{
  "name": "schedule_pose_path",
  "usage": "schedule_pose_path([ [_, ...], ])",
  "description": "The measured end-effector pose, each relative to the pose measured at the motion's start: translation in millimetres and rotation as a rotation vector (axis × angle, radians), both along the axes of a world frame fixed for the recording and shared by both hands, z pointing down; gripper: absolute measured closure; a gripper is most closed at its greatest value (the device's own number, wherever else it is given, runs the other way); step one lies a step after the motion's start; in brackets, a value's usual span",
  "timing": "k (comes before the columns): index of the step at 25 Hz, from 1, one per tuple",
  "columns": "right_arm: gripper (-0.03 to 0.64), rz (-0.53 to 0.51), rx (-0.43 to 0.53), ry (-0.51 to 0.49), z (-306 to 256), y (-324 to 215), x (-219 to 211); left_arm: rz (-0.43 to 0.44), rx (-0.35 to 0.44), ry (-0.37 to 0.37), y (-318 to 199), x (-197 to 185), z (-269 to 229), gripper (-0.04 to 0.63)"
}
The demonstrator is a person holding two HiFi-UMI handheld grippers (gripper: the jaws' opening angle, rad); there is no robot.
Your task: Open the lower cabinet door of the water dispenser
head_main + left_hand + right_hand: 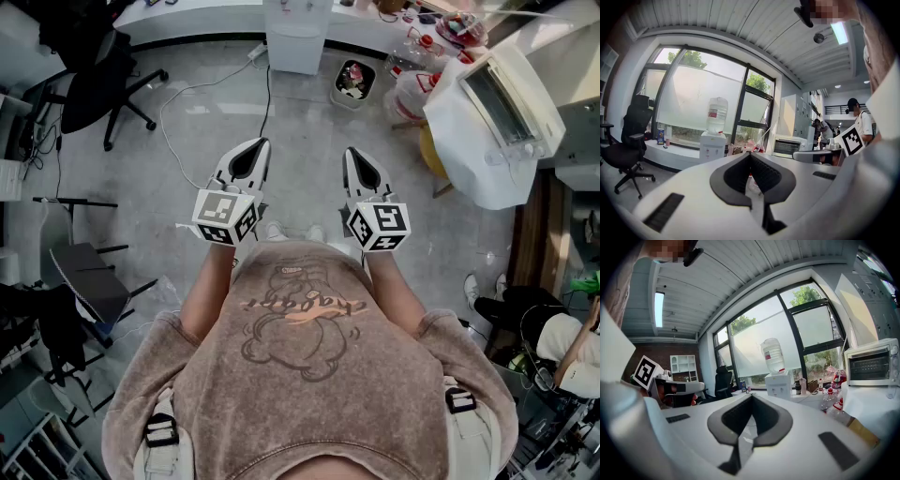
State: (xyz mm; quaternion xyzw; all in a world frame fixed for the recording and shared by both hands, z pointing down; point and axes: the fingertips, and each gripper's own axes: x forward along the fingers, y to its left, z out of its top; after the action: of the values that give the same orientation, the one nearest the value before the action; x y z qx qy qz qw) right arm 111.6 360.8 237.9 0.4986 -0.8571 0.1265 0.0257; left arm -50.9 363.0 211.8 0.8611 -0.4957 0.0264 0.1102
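- I am holding the left claw [259, 143] and the right claw [350, 152] out side by side. Each one's own view is showing its ribbed black pads pressed together at the tips, with nothing caught between them.
- The white box-shaped water dispenser [298, 37] is standing well ahead of both claws, roughly between their lines, against a long white counter [187, 21].
- Only the gripper views are showing the clear plastic water bottle [773, 355] upended on top of the dispenser. The head view is cutting it off at the top edge.
- Only the head view is giving me the grey speckled floor [309, 141], a white cable [187, 98] looping across it ahead of the left claw, and a small open waste bin [353, 82] ahead of the right claw.
- The lower cabinet door is hard to make out. From above the dispenser's front is steeply foreshortened, and in both gripper views the claw's smooth white body is covering the dispenser's lower half, so I cannot tell how the door is sitting.
- A black wheeled office chair [103, 84] is standing off to the left claw's left.
- A white toaster oven with a glass door [506, 94] is resting on a cloth-draped table to the right claw's right.
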Motion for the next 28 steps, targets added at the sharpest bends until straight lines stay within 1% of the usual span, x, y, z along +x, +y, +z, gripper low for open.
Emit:
schedule_pose_path([
  [4, 0.613, -0.003, 0.002, -0.002, -1, 3, -8, 0.012, 0.004, 0.004, 4, -4, -1, 0.578],
  [8, 0.611, -0.022, 0.019, -0.022, -4, 3, -16, 0.001, 0.013, 0.021, 1, -10, -4, 0.578],
  [12, 0.611, -0.019, 0.031, -0.010, -6, -2, -21, 0.008, 0.020, 0.020, -1, -16, -6, 0.578],
  [20, 0.611, 0.022, 0.042, 0.005, 2, -8, -36, 0.046, 0.032, 0.021, -12, -33, -2, 0.578],
  [28, 0.611, 0.060, 0.025, 0.005, 7, -28, -46, 0.074, 0.001, 0.033, -32, -44, 9, 0.578],
])
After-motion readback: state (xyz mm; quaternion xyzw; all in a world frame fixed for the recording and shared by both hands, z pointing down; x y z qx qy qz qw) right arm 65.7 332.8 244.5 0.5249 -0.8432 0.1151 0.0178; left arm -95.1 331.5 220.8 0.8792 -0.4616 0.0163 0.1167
